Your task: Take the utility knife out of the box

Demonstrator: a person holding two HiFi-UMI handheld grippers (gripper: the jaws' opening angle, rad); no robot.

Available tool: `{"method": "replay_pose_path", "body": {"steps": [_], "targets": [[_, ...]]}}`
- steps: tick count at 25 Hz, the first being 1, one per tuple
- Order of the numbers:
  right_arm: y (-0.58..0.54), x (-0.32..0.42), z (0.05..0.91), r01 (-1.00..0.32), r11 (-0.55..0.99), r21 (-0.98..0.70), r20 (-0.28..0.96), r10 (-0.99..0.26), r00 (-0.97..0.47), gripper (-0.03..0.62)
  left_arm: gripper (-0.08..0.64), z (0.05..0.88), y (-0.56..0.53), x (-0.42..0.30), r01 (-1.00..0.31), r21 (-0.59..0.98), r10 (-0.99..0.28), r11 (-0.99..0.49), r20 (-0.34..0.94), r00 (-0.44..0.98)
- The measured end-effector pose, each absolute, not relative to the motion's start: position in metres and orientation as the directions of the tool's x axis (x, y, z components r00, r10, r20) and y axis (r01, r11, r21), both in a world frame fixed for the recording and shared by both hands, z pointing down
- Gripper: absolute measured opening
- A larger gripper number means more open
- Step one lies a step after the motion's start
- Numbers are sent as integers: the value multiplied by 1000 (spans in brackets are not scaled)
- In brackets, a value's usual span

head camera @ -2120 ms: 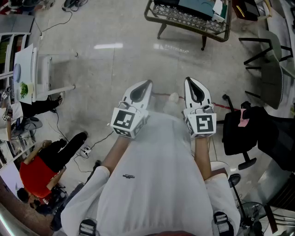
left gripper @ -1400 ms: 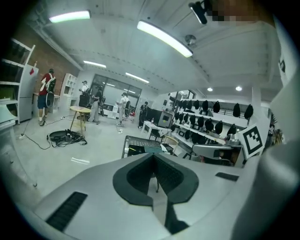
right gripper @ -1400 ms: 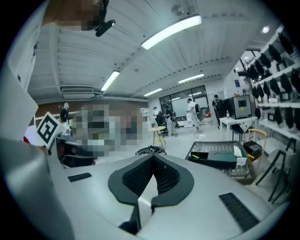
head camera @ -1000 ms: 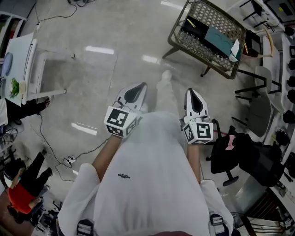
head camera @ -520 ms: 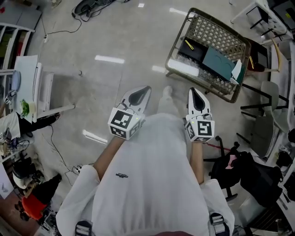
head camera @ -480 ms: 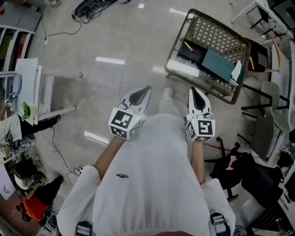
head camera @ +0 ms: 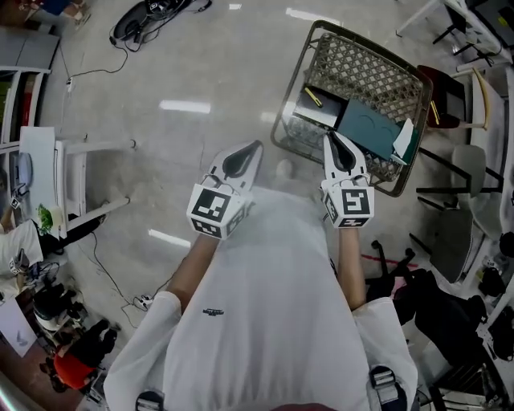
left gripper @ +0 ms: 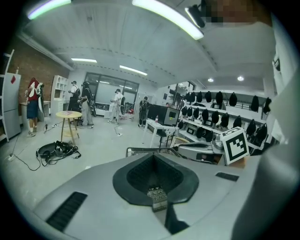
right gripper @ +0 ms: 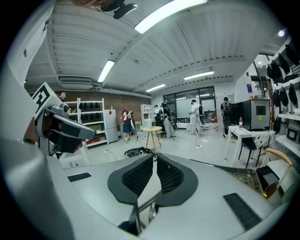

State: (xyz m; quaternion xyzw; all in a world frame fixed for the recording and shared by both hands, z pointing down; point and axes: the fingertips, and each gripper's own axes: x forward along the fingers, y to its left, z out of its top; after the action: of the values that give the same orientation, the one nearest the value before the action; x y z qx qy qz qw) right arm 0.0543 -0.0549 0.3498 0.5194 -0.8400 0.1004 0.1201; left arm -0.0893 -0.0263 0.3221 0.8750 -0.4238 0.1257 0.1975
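Observation:
A low wire-framed table (head camera: 355, 58) with a woven top stands ahead on the floor. On it lies a black box (head camera: 320, 109) with a small yellow-handled thing (head camera: 312, 98) in it, too small to tell as the knife. A teal sheet (head camera: 365, 128) lies beside the box. My left gripper (head camera: 255, 146) is shut and empty over bare floor, left of the table. My right gripper (head camera: 330, 137) is shut and empty, its tip over the table's near edge beside the box. The left gripper (left gripper: 152, 154) view shows the table's rim (left gripper: 140, 150); the right gripper (right gripper: 154, 157) view shows the box (right gripper: 268, 178).
A white shelf cart (head camera: 50, 172) stands at the left. Cables (head camera: 152, 10) lie on the floor at the top. Chairs (head camera: 459, 181) and a black office chair (head camera: 438, 313) crowd the right. People (head camera: 72, 371) are at the lower left.
The table has slid down the head view and come closer, from far ahead to right under the right gripper's tip. Both grippers stay shut and level in front of the body.

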Motion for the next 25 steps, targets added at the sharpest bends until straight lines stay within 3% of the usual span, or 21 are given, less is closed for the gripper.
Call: {"method": "replay_pose_path", "body": {"steps": [18, 21, 25], "targets": [[-130, 57, 431, -884, 468, -26, 520, -748, -412, 2, 2, 391, -86, -75, -748, 334, -577, -573, 484, 658], [-141, 65, 452, -878, 479, -27, 563, -718, -409, 65, 2, 405, -96, -64, -747, 346, -566, -568, 495, 659], [-159, 70, 477, -874, 485, -15, 599, -696, -396, 66, 2, 424, -111, -54, -742, 355, -550, -569, 507, 664]]}}
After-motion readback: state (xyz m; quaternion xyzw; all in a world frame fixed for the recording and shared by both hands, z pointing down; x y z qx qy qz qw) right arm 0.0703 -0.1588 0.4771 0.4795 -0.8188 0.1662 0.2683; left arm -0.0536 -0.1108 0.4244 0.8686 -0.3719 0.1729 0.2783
